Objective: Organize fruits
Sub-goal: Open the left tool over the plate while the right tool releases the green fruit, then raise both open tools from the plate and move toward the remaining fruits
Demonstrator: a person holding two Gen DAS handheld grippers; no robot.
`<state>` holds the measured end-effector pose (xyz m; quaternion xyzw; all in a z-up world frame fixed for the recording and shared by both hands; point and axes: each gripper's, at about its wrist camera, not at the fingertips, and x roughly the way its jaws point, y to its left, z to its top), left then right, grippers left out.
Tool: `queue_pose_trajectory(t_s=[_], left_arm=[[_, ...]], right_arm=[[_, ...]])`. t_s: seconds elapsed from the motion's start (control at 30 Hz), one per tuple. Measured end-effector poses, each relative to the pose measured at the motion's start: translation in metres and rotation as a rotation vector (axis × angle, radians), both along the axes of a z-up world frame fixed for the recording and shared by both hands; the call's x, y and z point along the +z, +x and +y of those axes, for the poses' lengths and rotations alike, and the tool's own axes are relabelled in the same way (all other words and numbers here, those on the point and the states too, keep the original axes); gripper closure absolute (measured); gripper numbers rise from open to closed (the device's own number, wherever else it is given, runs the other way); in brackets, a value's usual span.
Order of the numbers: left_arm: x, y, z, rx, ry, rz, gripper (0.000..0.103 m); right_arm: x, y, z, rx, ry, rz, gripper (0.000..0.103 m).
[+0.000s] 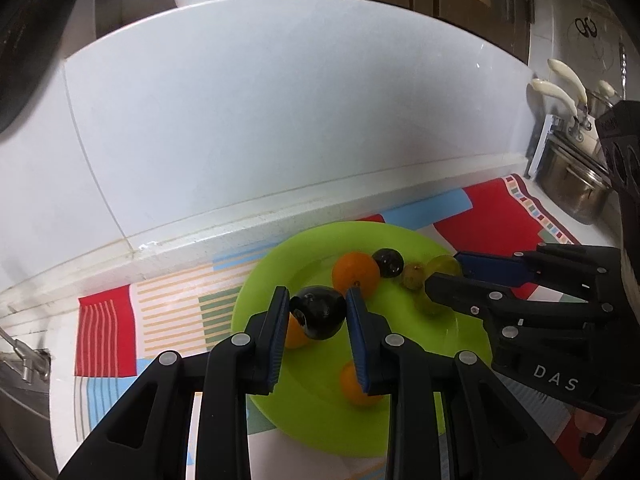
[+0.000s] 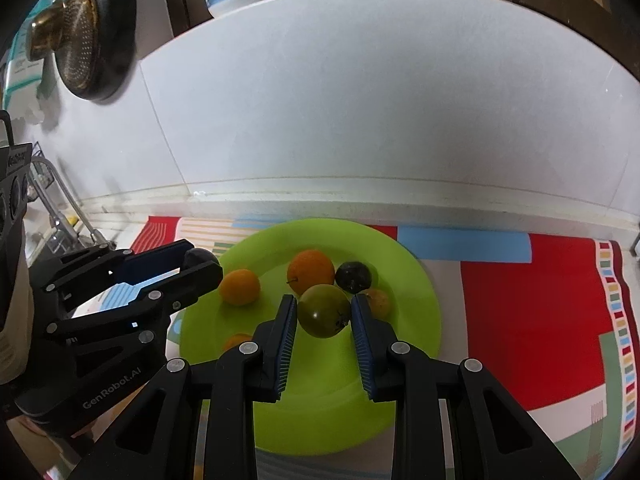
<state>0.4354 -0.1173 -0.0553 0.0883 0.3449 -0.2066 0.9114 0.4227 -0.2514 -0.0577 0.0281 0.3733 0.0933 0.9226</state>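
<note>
Both fruits were round and slick: the dark plum (image 1: 318, 317), mid-frame, sat clamped in the left gripper (image 1: 318, 300), the green tomato (image 2: 324, 311) in the right gripper (image 2: 324, 308), over the green plate (image 2: 416, 312). Likely risks were a squeeze-out, or a drop scattering the oranges (image 2: 311, 271) off the rim.

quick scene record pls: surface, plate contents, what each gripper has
surface: patterned mat on a counter, white wall behind
plate: green plate on the mat
fruit on plate: three orange fruits, largest; one dark plum; one small brownish-green fruit, partly hidden
left gripper: shut on a dark fruit, over the plate
right gripper: shut on a green tomato-like fruit, over the plate
contact with plate: cannot tell for either held fruit
</note>
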Motion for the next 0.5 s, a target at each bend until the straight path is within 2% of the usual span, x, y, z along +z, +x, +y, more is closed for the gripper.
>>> queue_pose_trajectory(t_s=[0.23, 0.37, 0.5], left_arm=[[-0.0073, 0.0029, -0.0044, -0.007, 0.007, 0.011, 0.074], [-0.0059, 0.0008, -0.0021, 0.004, -0.003, 0.009, 0.062], [-0.0024, -0.0033, 0.001, 0.017, -0.002, 0.004, 0.062]], right_arm=[[-0.0067, 0.005, -0.0023, -0.006, 0.01, 0.014, 0.074], [-0.0077, 0.0043, -0.0056, -0.018, 0.03, 0.02, 0.072], [-0.0038, -0.0004, -0.0054, -0.022, 0.023, 0.009, 0.07]])
